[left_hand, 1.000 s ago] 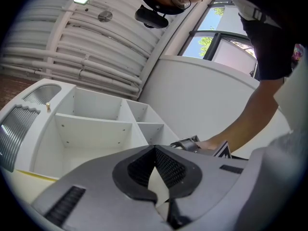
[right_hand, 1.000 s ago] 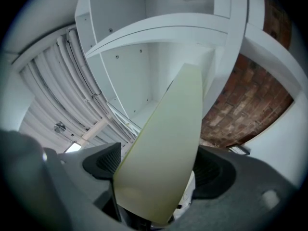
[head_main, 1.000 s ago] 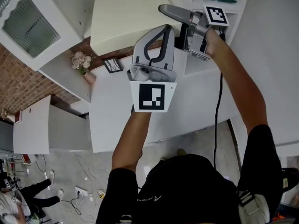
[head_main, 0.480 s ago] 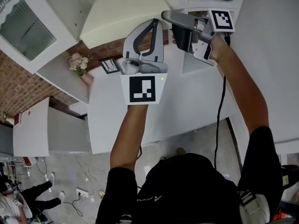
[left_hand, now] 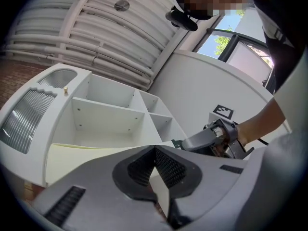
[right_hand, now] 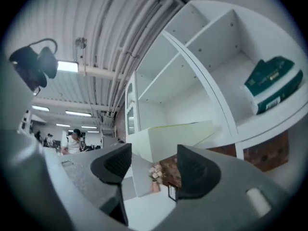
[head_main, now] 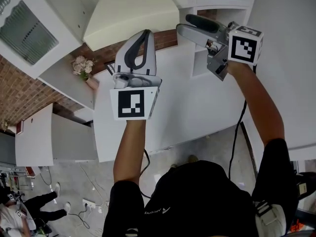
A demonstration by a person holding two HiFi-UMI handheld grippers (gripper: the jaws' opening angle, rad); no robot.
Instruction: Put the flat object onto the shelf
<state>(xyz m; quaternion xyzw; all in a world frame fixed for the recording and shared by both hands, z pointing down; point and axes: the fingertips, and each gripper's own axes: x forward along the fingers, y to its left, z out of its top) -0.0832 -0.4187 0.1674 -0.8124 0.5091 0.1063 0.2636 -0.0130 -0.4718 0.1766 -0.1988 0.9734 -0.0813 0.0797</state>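
Note:
The flat object is a cream board point(head_main: 129, 15) lying at the foot of the white shelf unit point(left_hand: 106, 121); it also shows in the left gripper view point(left_hand: 91, 155) and in the right gripper view point(right_hand: 178, 134). My left gripper point(head_main: 146, 33) points at the board's near edge. Its pads point(left_hand: 166, 170) meet at the tips and nothing shows between them. My right gripper point(head_main: 191, 23) hovers just right of the board, near the shelf's upright. Its jaws are closing, with only air between them.
A green packet point(right_hand: 270, 85) lies in a right-hand shelf compartment. A small vase of flowers point(head_main: 83, 65) and a little picture frame point(head_main: 112, 68) stand on the white table point(head_main: 187, 107). A cabinet with a ribbed glass door point(head_main: 29, 26) stands at the left.
My left gripper has slid left along the board's near edge and pulled back. My right gripper has drawn off to the right, and its jaws stand narrower.

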